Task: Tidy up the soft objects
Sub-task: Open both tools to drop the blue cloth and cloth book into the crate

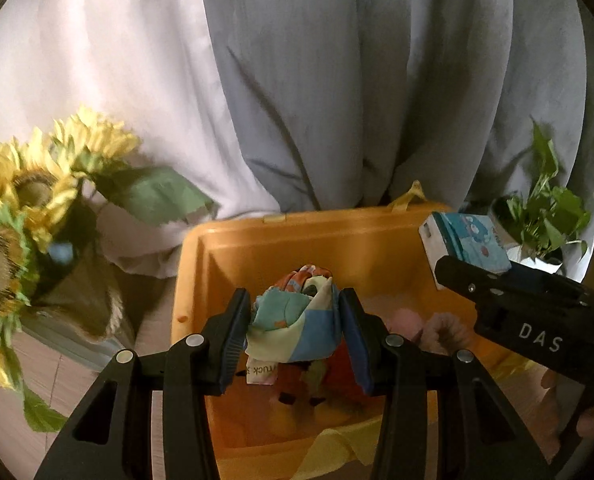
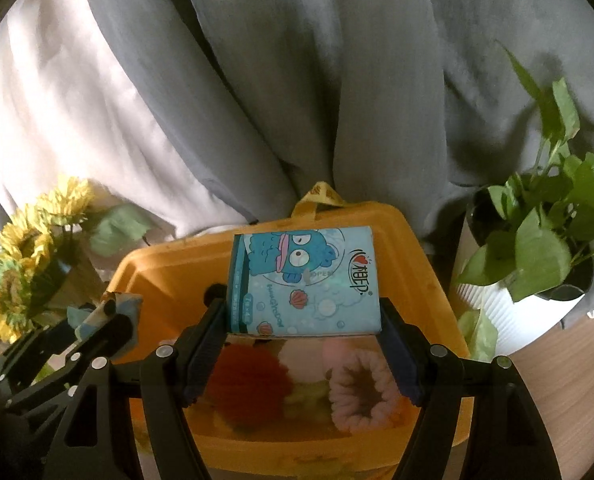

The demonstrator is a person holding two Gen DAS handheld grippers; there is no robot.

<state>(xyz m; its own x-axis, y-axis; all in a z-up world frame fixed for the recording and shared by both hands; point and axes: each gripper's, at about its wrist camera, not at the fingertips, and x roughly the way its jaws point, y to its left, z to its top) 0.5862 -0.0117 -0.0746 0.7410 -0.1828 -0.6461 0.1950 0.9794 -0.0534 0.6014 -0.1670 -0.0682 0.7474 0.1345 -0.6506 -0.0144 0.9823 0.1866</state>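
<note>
In the left wrist view, the left hand-held gripper (image 1: 293,332) is clenched on a bunched patterned cloth (image 1: 295,326), held above the orange bin (image 1: 297,236). Sunflowers (image 1: 25,200) stand to the left.

In the right wrist view, the right hand-held gripper (image 2: 303,320) grasps a blue tissue pack (image 2: 303,280) over the same bin, above a pink scrunchie (image 2: 361,392) and a red fluffy item (image 2: 249,384). A potted plant (image 2: 537,256) stands on the table (image 2: 569,392).

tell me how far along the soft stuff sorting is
Done: a pink scrunchie and a red fluffy item already lie in the orange bin. In hand: the left gripper is shut on a folded patterned cloth and the right gripper on a blue tissue pack, both held over the bin. Left: releasing both inside. No other loose soft items show in either view.
</note>
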